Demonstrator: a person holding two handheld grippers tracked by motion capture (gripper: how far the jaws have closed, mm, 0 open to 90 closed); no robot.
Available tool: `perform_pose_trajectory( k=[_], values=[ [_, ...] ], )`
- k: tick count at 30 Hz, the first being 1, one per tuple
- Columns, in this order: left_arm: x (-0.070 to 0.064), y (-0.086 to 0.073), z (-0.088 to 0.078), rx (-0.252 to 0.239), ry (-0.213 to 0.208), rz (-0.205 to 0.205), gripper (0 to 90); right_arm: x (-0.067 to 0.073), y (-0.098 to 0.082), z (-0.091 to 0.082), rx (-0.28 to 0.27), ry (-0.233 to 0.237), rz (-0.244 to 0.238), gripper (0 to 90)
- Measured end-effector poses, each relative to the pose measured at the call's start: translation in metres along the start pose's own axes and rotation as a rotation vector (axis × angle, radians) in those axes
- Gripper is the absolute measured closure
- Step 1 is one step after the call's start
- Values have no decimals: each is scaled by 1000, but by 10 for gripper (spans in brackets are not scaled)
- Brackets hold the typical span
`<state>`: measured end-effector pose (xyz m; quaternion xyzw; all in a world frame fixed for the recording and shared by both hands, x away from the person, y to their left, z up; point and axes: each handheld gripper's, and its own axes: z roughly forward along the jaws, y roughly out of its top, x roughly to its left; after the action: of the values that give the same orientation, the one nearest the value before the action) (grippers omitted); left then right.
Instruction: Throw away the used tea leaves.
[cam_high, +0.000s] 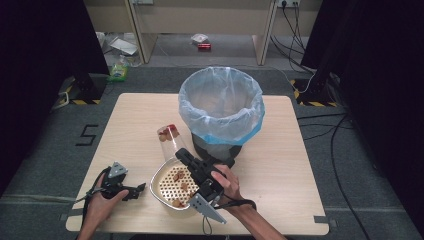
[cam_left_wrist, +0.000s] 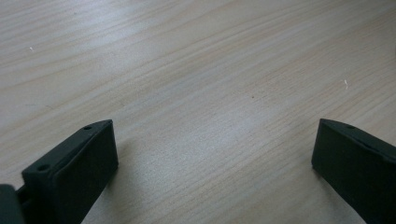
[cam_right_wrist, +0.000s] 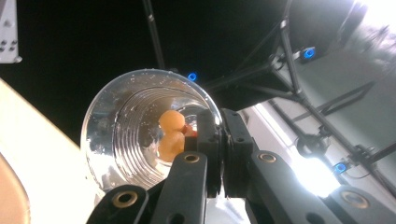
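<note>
Clamping clear cup (cam_right_wrist: 140, 135) of fruit, right claw (cam_right_wrist: 218, 140), left claw (cam_left_wrist: 212, 172) spread wide, strainer bowl (cam_high: 159, 181) holding bits.

A clear plastic cup (cam_high: 170, 141) holding orange bits tilts above a perforated white strainer bowl (cam_high: 172, 187).

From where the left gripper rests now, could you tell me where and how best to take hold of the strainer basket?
Grip the strainer basket by its raised white rim on the near-left edge, coming from the left gripper side. That edge looks free, while the right gripper holds the clear cup over the far side. One jaw inside the rim, one outside, should pinch it.
</note>
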<state>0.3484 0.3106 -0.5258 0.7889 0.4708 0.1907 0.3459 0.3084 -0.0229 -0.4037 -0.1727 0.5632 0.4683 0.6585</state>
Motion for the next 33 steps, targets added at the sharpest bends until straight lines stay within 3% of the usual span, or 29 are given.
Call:
perform_pose_trajectory(
  k=[1, 2, 3, 4, 5, 14, 16, 18, 20, 21, 23, 25, 33],
  values=[
    [0, 0, 0, 1, 0, 0, 0, 1, 0, 1, 4, 8, -31, 883],
    [0, 0, 0, 0, 0, 0, 0, 3, 0, 0, 9, 10, -18, 882],
    [0, 0, 0, 0, 0, 0, 0, 2, 2, 0, -6, 14, -48, 883],
    [0, 0, 0, 1, 1, 0, 0, 2, 2, 0, -6, 14, -48, 883],
    [0, 0, 0, 0, 0, 0, 0, 3, -3, 2, 40, 34, -37, 882],
    [0, 0, 0, -1, 5, 3, 0, 2, -3, 0, 37, 36, -48, 882],
    [0, 0, 0, -1, 4, 2, 0, 0, 0, -4, 27, 10, -30, 883],
    [0, 0, 0, 0, 3, 0, 0, 3, 0, -5, 24, 20, -86, 882],
    [0, 0, 0, 0, 3, 0, 0, 0, 4, -6, 2, -18, -79, 883],
    [0, 0, 0, 0, 3, 0, 0, 2, 2, 0, 14, -6, -106, 883],
    [0, 0, 0, 0, 4, -1, 0, 4, 0, 1, 17, 1, -107, 882],
    [0, 0, 0, 0, 4, -1, 0, 2, 3, 2, -3, -26, -114, 883],
    [0, 0, 0, 1, 4, -1, 0, 13, -1, 5, 22, 20, -118, 882]
  ],
)
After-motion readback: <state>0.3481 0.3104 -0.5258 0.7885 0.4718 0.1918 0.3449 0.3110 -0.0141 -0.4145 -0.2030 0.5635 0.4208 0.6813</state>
